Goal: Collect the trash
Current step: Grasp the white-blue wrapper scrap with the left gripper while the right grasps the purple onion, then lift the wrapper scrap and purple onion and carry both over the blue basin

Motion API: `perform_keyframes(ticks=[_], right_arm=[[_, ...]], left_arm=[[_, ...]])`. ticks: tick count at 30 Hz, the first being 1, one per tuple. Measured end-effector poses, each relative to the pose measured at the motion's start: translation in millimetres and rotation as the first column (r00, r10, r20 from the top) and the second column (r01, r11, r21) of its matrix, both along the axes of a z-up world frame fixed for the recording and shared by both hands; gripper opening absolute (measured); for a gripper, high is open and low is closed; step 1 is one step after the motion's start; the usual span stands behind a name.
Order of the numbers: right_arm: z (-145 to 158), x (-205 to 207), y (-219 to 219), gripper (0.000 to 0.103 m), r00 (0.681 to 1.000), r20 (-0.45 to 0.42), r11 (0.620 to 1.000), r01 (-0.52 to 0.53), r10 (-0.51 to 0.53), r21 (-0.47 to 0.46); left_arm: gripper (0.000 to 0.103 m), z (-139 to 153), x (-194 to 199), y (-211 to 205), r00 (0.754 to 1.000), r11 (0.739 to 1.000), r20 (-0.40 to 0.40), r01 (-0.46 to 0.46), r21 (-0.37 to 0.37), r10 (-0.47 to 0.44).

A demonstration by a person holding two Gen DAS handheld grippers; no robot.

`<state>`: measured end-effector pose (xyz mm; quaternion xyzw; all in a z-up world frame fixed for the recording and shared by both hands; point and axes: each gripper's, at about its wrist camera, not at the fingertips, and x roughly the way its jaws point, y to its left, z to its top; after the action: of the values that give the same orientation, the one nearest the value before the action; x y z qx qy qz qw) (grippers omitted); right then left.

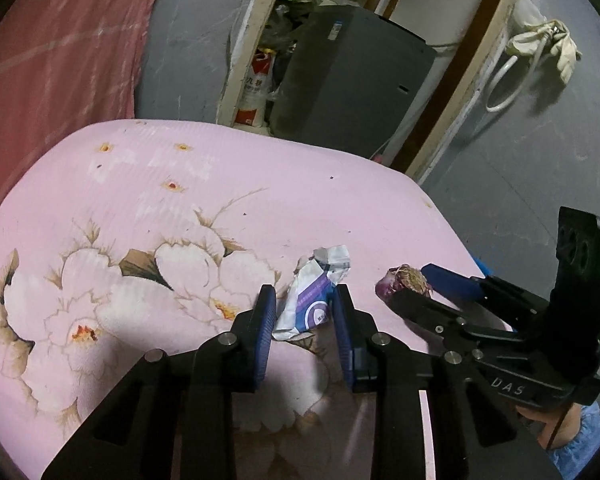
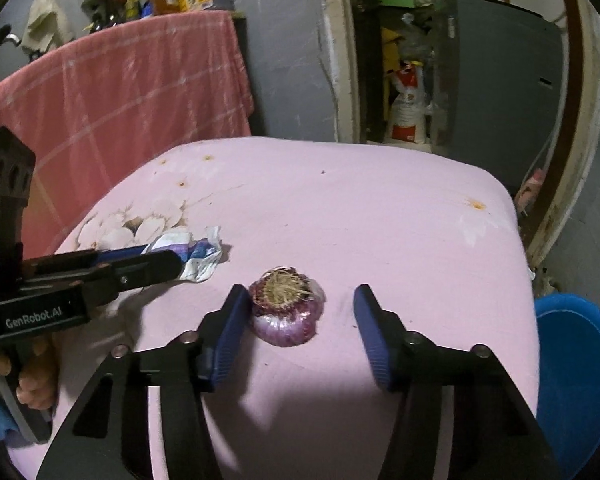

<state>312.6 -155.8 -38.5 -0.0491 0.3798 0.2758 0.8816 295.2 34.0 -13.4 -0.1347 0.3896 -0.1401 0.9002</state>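
Observation:
A crumpled white and purple wrapper lies on the pink flowered table. My left gripper has its blue pads on either side of the wrapper, close to it or just touching; it rests on the cloth. A purple onion end with dry roots lies on the table. My right gripper is open around it, the left pad touching it and the right pad well apart. The onion and right gripper also show in the left wrist view, the wrapper in the right wrist view.
A blue bucket stands off the table's right edge. A red cloth hangs behind the table on the left. A grey cabinet and a doorway with sacks stand behind. The table's right edge is near the onion.

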Motion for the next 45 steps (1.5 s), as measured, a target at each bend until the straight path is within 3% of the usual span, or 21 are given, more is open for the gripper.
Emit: perform_keyframes(ticks=[5,10,30,39,45], right_arm=[[-2,0,2,0.048,1.000,-0.009,1.000,-0.010,0.010,-0.010],[-2,-4,5,0.037,1.000,0.014,1.000,-0.010,0.011,-0.025],[1,-19,1,0.033,0.994,0.100,0.999,0.042,-0.042,0.005],[6,-22,-8,0.032,0.989,0.124,0.996,0.074,-0.080,0.051],[17,-31,-21,0.032,0.977,0.176,0.989,0.103,-0.122,0.109]], left_arm=[[0.025,0,-1,0,1.000,1.000,-0.006,-0.003,-0.010,0.003],[0.025,1,2,2,1.000,1.000,-0.006,-0.002,-0.010,0.002],[0.018,0,-7,4,1.000,0.999,0.017,-0.005,-0.048,0.006],[0.014,10,-20,5,0.995,0.998,0.086,-0.043,-0.040,0.046],[0.013,26,-36,-9,0.978,0.997,0.194,-0.077,0.004,0.075]])
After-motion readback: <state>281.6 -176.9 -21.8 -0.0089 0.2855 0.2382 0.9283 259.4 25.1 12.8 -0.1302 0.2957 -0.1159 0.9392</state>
